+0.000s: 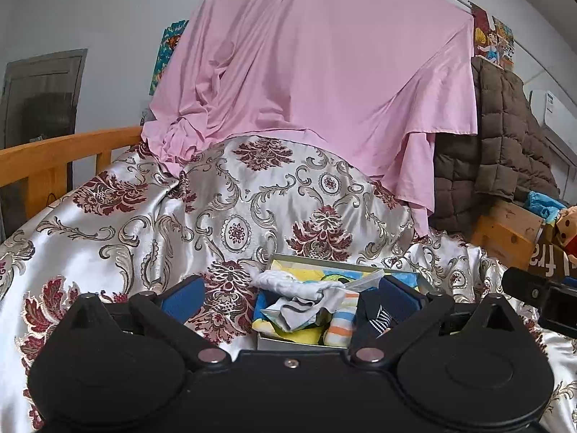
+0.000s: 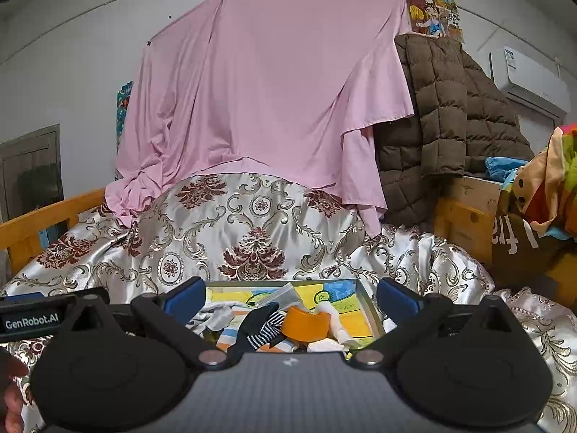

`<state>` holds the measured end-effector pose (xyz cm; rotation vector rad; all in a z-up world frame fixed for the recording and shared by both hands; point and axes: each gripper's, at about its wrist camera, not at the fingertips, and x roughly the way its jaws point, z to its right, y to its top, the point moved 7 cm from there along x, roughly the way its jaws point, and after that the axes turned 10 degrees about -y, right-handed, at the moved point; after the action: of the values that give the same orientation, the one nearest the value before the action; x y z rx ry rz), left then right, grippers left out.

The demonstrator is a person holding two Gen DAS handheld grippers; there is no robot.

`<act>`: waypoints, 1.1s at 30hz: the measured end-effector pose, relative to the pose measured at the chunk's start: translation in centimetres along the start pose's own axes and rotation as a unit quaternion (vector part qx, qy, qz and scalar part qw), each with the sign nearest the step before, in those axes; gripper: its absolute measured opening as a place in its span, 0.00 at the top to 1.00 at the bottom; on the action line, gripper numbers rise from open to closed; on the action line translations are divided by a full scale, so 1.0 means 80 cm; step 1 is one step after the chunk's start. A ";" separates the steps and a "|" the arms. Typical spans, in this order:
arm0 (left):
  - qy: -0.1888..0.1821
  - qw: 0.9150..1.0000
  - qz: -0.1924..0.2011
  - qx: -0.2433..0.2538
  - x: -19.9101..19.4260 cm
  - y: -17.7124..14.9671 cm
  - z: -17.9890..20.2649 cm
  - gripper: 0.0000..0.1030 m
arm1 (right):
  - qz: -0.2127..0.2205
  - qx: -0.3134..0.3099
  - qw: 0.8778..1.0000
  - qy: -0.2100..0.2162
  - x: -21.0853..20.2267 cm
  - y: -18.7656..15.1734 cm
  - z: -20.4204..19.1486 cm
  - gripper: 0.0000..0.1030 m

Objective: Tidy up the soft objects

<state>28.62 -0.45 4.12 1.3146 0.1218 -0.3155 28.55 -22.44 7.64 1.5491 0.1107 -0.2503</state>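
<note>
On the bed, spread with a silvery brocade cover (image 1: 119,238) patterned in dark red flowers, sits a shallow open box (image 1: 310,260) with grey-silver walls and a bright yellow-and-blue picture lining its bottom. Inside the box lie the soft things: a crumpled grey sock (image 1: 301,310) draped over the pile, a sock striped in orange, white and pale blue (image 1: 340,326), and a dark navy sock with black-and-white stripes (image 2: 265,330). From the right wrist view an orange-cuffed white sock (image 2: 306,323) rests toward the box's right side, and a clear plastic bag (image 2: 285,297) lies further back on the picture lining.

Both tools hover low at the near edge of the box, side by side. The left gripper (image 1: 288,297) has its blue-padded fingers spread wide, with nothing between them; the grey sock and the striped sock lie just beyond and below the gap. The right gripper (image 2: 290,297) is likewise spread wide and holds nothing, its gap framing the navy sock and the orange-cuffed one.

Behind the bed a pink sheet (image 2: 267,83) hangs from a line across the wall, and a brown quilted coat (image 2: 443,119) hangs to its right. A wooden bed rail (image 1: 54,151) runs along the left.
</note>
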 end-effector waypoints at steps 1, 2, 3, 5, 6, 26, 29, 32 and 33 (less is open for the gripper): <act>0.000 1.000 0.001 0.001 -0.002 -0.001 0.000 0.01 | 0.001 0.000 1.000 0.000 -0.002 -0.001 0.000 0.00; 0.001 1.000 0.001 0.002 -0.003 -0.003 0.000 0.01 | 0.003 -0.001 1.000 0.000 -0.004 -0.001 -0.001 0.00; 0.002 1.000 0.002 0.003 -0.005 -0.003 0.000 0.01 | 0.004 0.000 1.000 0.001 -0.006 -0.001 -0.001 0.00; 0.004 1.000 0.004 0.005 -0.007 -0.006 -0.002 0.01 | 0.006 0.003 1.000 0.001 -0.009 -0.001 -0.001 0.00; 0.005 1.000 0.004 0.006 -0.008 -0.006 -0.002 0.01 | 0.006 0.005 1.000 0.002 -0.010 -0.002 0.001 0.00; 0.005 0.999 0.007 0.033 -0.033 -0.037 -0.006 0.01 | -0.004 0.008 1.000 0.001 -0.026 -0.031 0.011 0.00; 0.003 0.999 0.008 0.032 -0.037 -0.039 -0.006 0.01 | -0.006 0.010 1.000 0.002 -0.028 -0.033 0.011 0.00; 0.002 0.999 0.010 0.037 -0.042 -0.041 -0.006 0.01 | -0.006 0.012 1.000 0.002 -0.032 -0.037 0.010 0.00; 0.002 0.999 0.011 0.037 -0.043 -0.042 -0.007 0.01 | -0.005 0.013 1.000 0.002 -0.034 -0.038 0.010 0.00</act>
<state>24.41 -0.13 1.78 1.3897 0.1005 -0.3016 25.13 -22.99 5.31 1.5752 0.1191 -0.2580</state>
